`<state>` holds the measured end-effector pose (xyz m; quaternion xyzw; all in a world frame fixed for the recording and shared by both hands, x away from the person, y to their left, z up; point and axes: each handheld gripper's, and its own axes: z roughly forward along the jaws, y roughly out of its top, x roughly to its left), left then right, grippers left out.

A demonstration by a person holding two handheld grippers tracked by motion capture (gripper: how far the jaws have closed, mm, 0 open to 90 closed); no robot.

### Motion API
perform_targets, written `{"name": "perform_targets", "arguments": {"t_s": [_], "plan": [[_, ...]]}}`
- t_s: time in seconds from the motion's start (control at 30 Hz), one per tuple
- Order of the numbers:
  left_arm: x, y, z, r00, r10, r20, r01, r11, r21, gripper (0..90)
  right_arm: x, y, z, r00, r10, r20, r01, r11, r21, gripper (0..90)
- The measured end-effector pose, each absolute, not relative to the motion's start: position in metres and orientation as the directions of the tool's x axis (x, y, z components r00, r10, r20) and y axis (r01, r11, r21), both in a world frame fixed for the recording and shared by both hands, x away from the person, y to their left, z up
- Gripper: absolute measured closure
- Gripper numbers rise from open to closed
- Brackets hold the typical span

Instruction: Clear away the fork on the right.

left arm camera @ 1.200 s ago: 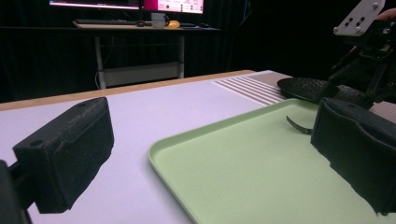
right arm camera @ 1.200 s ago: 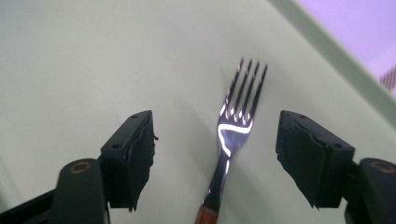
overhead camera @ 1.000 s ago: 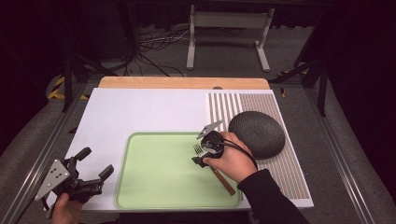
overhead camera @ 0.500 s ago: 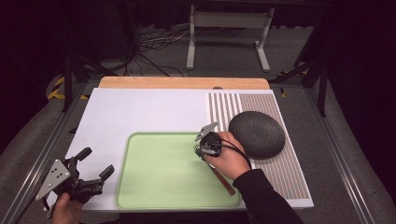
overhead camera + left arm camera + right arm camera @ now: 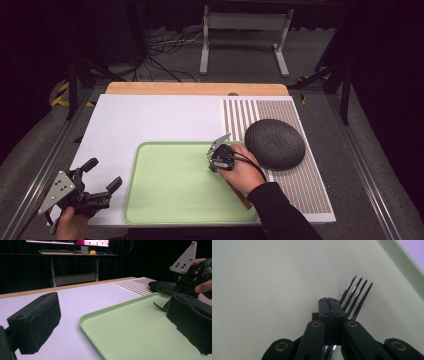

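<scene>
A metal fork (image 5: 355, 296) lies on the pale green tray (image 5: 175, 200), tines pointing away from the right gripper. My right gripper (image 5: 328, 301) points down at the tray's right part with its jaws closed together over the fork's neck; the handle shows below, between the gripper's arms. In the high view this gripper (image 5: 214, 161) sits in a hand beside the dark bowl. In the left gripper view the fork's tines (image 5: 157, 307) curve just above the tray under that hand. My left gripper (image 5: 103, 173) is held open at the table's near left corner, nothing between its pads (image 5: 37, 322).
A dark, rough, dome-shaped bowl (image 5: 275, 142) rests upside down on the striped mat (image 5: 300, 185) right of the tray. A brown wooden piece (image 5: 243, 198) lies under the right forearm. A white sheet (image 5: 150, 120) covers the table; a wooden board edge (image 5: 197, 88) runs along the back.
The right gripper's jaws have closed together at the fork, whose tines showed beside them a second ago. The right hand shifted only slightly. The left gripper has stayed put.
</scene>
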<state>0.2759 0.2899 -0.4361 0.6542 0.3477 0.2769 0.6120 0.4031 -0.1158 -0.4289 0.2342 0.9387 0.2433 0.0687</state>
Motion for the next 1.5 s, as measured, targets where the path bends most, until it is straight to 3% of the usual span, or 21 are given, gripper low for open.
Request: {"name": "perform_targets", "arguments": {"t_s": [0.57,1.5], "plan": [[0.276,0.29,-0.436,0.605,0.794,-0.065,0.116,-0.007,0.993,0.0,0.405,-0.115,-0.431,-0.878,0.477,-0.039,0.402,0.78,0.48,90.0],[0.276,0.29,-0.436,0.606,0.793,-0.062,0.118,-0.012,0.993,0.0,0.42,-0.151,-0.429,-0.803,0.593,-0.054,0.499,0.72,0.483,90.0]]}}
